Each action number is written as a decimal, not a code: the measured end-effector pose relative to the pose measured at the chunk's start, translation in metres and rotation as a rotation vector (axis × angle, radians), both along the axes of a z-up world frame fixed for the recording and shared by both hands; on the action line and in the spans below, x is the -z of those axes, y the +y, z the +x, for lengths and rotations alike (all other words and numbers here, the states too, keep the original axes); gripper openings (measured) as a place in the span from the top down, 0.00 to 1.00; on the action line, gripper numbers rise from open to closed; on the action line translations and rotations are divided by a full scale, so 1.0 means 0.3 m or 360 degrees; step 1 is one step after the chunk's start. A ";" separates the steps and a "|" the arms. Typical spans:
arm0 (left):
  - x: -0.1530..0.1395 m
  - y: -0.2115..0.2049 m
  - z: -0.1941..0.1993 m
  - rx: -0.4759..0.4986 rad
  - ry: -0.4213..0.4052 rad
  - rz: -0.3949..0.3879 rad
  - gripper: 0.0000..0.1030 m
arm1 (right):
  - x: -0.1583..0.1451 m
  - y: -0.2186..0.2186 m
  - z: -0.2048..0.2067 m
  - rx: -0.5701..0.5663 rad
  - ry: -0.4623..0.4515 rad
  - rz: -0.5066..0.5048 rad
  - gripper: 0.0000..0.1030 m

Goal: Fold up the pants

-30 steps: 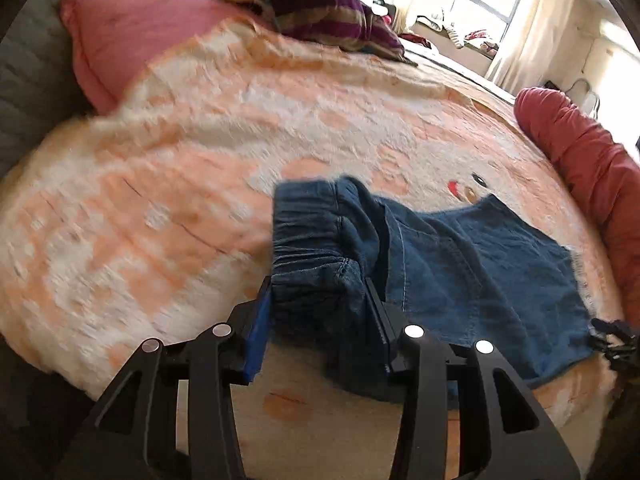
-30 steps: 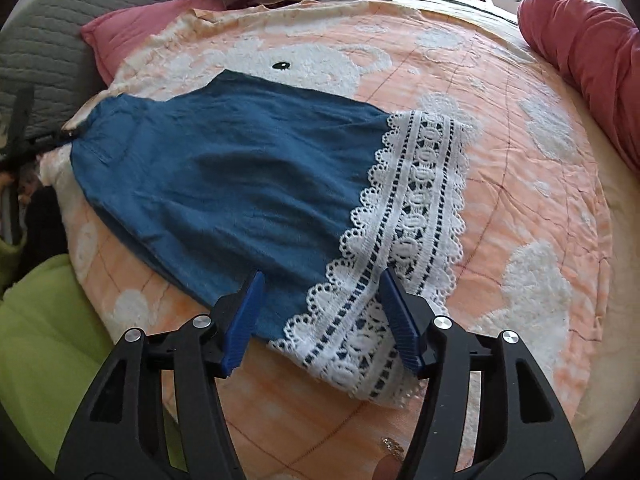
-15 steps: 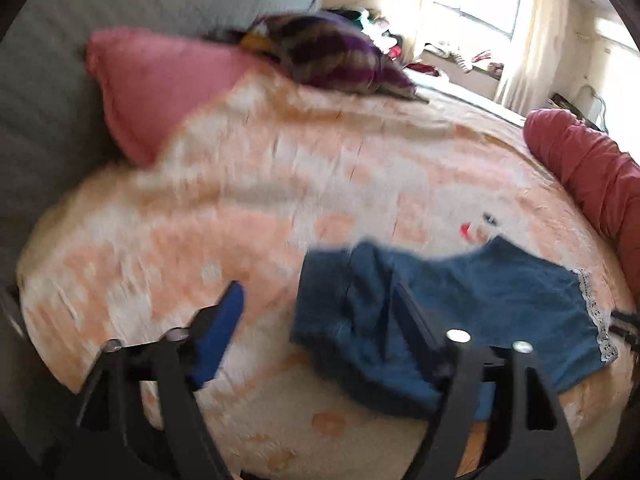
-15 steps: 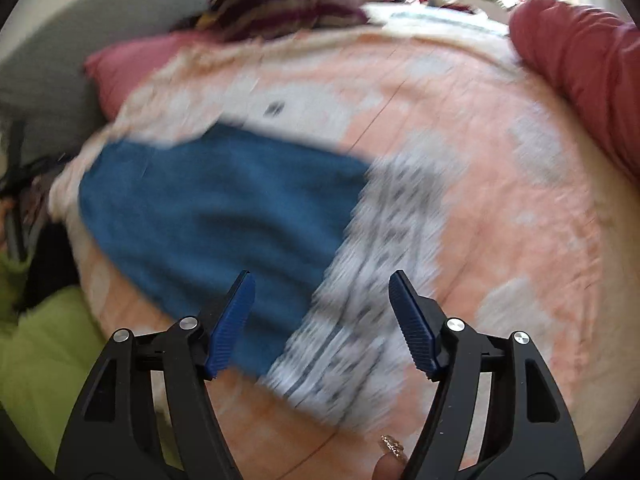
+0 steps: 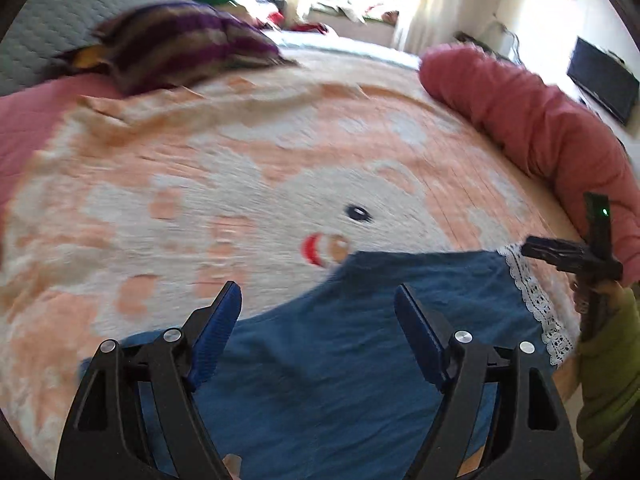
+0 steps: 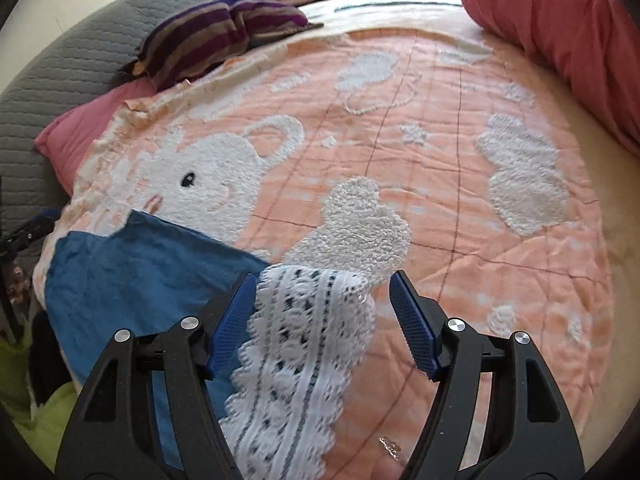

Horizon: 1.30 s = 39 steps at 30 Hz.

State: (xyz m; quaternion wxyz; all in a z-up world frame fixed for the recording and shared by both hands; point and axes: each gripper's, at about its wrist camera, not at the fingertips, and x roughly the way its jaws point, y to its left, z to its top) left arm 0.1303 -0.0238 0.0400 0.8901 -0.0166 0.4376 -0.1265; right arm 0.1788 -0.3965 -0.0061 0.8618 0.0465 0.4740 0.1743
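Both of our hand-held grippers are spread apart and hold nothing: our left gripper [image 5: 318, 334] hovers over the blue body of the pants [image 5: 352, 360], and our right gripper [image 6: 322, 326] hovers over the white lace hem [image 6: 304, 352], whose near part curls up slightly between the blue fingers. We see the pants lying mostly flat at the near edge of a bed, on an orange blanket [image 6: 440, 184] with white rabbit shapes. Judging by the short, squarish shape, we think at least one fold is already made, and a further fold and some smoothing may remain; the left view is blurred, so we cannot count the layers. No containers appear. A striped cushion [image 6: 216, 36] and a red bolster [image 5: 520, 120] sit well apart from the pants.
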 end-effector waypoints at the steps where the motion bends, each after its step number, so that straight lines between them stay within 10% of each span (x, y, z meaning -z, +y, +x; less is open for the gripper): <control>1: 0.025 -0.027 0.031 0.0022 0.0031 0.0008 0.25 | 0.013 0.002 0.002 0.0000 0.0017 -0.0003 0.45; 11: 0.257 -0.128 0.233 0.0049 0.0251 0.0018 0.26 | 0.074 0.012 0.000 -0.0088 0.0018 0.0033 0.71; 16: 0.271 -0.147 0.214 0.0095 0.0274 -0.0070 0.90 | 0.011 0.045 -0.032 -0.0171 -0.0146 -0.0005 0.88; 26: 0.233 -0.232 0.250 0.0093 0.0100 0.0163 0.92 | 0.034 0.061 0.099 -0.0157 -0.0178 -0.0217 0.88; 34: 0.271 -0.147 0.246 0.0022 0.0108 0.0069 0.62 | 0.044 0.058 0.081 -0.0071 -0.0187 -0.0301 0.68; 39: 0.205 -0.067 0.130 -0.0020 0.0014 0.0080 0.60 | -0.088 -0.041 -0.094 0.0048 -0.0293 -0.0152 0.59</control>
